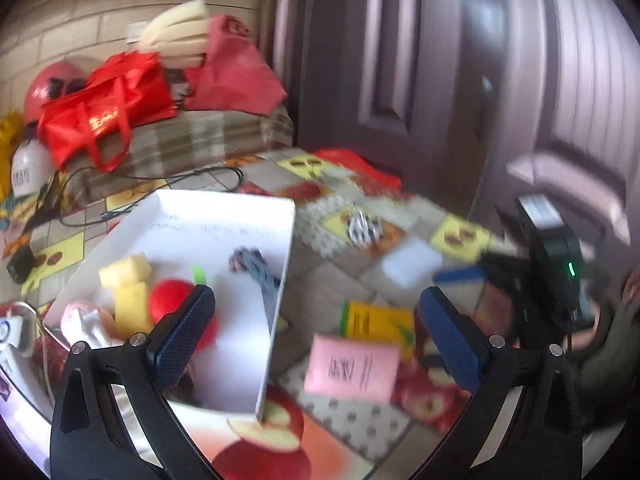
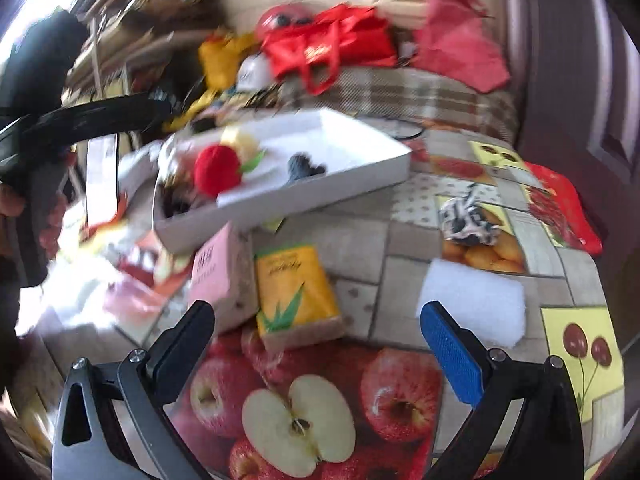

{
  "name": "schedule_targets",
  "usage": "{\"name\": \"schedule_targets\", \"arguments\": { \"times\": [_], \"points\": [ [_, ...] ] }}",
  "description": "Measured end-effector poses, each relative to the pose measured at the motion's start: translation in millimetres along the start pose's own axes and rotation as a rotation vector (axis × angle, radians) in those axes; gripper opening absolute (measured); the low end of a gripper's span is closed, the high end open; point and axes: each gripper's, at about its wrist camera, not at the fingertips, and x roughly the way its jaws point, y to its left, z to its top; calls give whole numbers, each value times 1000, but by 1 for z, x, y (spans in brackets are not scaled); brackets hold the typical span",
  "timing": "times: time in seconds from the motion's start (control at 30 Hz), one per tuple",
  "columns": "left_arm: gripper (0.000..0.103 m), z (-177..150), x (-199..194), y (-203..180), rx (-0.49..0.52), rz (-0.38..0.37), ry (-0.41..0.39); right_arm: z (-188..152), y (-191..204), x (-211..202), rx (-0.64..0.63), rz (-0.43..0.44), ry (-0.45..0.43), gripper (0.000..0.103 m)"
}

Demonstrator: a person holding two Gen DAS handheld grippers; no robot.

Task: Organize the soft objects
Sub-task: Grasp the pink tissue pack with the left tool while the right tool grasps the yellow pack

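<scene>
A white box (image 1: 280, 240) (image 2: 352, 128) on the fruit-print table holds a red plush ball (image 1: 172, 296) (image 2: 218, 170), yellow sponges (image 1: 126, 274), a grey knitted piece (image 1: 256, 268) (image 2: 304, 168) and a pink soft toy (image 1: 86, 320). Outside it lie a yellow tissue pack (image 1: 376, 320) (image 2: 294, 288), a pink pack (image 1: 352, 368) (image 2: 218, 276), a white sponge (image 1: 412, 266) (image 2: 476, 300) and a black-and-white cloth (image 1: 362, 228) (image 2: 466, 220). My left gripper (image 1: 316, 328) is open and empty over the box's near corner. My right gripper (image 2: 316, 340) is open and empty, near the yellow pack.
A plaid bench (image 1: 192, 140) behind the table carries red bags (image 1: 108, 108) (image 2: 332, 48) and a cream fan-shaped object (image 1: 180, 36). A dark door (image 1: 440, 60) stands on the right. A red packet (image 2: 560, 204) lies at the table's far right edge. Both views are motion-blurred.
</scene>
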Motion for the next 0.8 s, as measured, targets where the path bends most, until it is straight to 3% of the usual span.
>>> {"name": "schedule_targets", "arguments": {
  "times": [0.07, 0.1, 0.2, 0.27, 0.3, 0.33, 0.53, 0.7, 0.8],
  "points": [
    [103, -9, 5, -8, 59, 54, 40, 1, 2, 10, -23, -21, 26, 101],
    [103, -13, 9, -9, 72, 50, 58, 1, 3, 14, -27, -10, 39, 95],
    [103, -22, 17, -10, 58, -48, 102, 2, 6, 26, -36, 14, 70, 90],
    [103, -25, 22, -17, 76, -83, 121, 1, 6, 32, -43, 31, 95, 74],
    [103, -27, 24, -21, 88, -88, 133, 1, 6, 33, -41, 35, 99, 56],
    [103, -29, 27, -25, 101, -89, 144, 0, 5, 32, -38, 35, 102, 51],
    [103, -38, 42, -38, 112, -104, 201, -17, -12, 12, -12, 4, 107, 51],
    [103, -36, 66, -47, 129, -23, 242, -25, -46, 3, 127, -34, 96, 51],
    [103, -34, 81, -52, 146, 3, 271, -26, -46, 2, 130, -29, 91, 51]
  ]
}}
